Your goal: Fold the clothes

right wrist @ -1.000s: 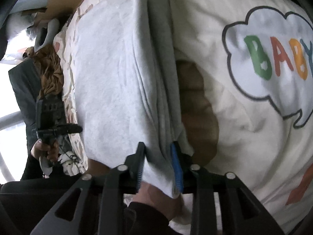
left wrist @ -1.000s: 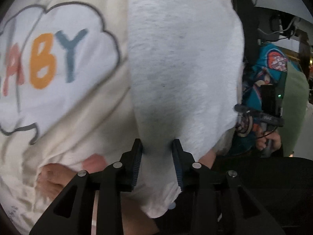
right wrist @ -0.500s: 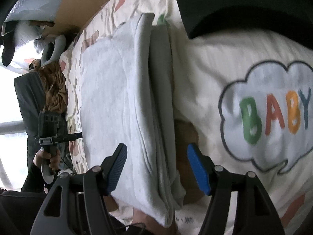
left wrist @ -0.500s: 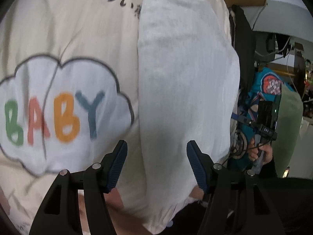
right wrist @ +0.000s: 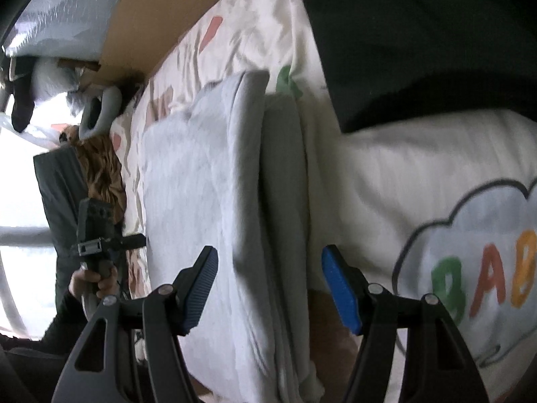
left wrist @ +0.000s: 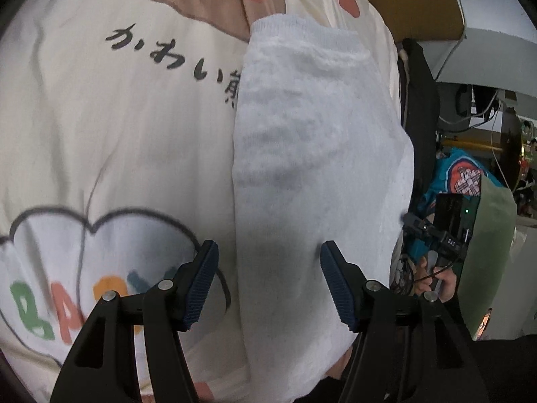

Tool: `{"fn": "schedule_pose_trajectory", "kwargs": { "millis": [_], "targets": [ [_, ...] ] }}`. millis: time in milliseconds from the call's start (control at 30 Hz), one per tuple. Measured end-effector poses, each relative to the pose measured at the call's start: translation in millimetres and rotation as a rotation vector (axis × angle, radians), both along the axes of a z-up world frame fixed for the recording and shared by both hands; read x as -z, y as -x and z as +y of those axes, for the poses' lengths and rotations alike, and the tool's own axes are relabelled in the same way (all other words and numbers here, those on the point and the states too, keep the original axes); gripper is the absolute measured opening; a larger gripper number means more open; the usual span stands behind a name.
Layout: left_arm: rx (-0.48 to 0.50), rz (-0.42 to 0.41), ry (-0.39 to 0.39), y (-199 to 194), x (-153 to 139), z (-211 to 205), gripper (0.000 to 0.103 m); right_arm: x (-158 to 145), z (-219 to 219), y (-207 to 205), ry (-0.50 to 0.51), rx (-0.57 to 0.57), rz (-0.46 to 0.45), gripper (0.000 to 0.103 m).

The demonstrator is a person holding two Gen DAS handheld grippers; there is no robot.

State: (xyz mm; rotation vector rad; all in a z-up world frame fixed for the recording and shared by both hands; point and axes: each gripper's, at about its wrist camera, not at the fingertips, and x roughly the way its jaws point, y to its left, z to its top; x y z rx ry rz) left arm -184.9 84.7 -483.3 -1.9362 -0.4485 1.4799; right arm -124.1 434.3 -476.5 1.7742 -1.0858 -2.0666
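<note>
- Garment (left wrist: 319, 174): pale grey, fleecy, laid as a long folded strip on the cream printed bedspread (left wrist: 117, 134), beside its cloud print.
- From the right wrist view, stacked layers (right wrist: 235, 201) are seen, with a smooth rounded fold edge running lengthwise and a flatter grey band alongside.
- Left gripper (left wrist: 268, 282): jaws are spread wide with nothing held, and the strip is straddled.
- Right gripper (right wrist: 270, 283): jaws are likewise parted and empty over the fold edge.
- Step, as judged: a fold is lying set and released. Whether another fold is due cannot be told.
- If one is called for, all layers at an end would need pinching together, since soft knit slips and sags.
- Fabric is thick, matte, lightly pilled; the bedspread under it is thin and creased.
- A dark cloth (right wrist: 419, 33) is seen further up the bed.
</note>
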Motion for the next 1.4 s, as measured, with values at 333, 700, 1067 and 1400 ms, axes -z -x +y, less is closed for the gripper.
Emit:
{"fn": "schedule_pose_trajectory", "kwargs": {
  "millis": [333,700,1067,1400],
  "targets": [
    [-0.009,0.026,-0.022,20,0,-15,0.064,-2,7,11,0.012,0.035,0.045,0.062],
    [-0.023,0.026,-0.03,23,2,-8,0.064,4,-12,21,0.04,0.016,0.034,0.062],
    [-0.053,0.034,-0.073,32,6,-17,0.064,19,-10,37,0.088,0.046,0.045,0.062],
    [-0.07,0.047,-0.12,40,9,-19,0.064,23,-6,55,0.121,0.067,0.079,0.062]
  ]
}}
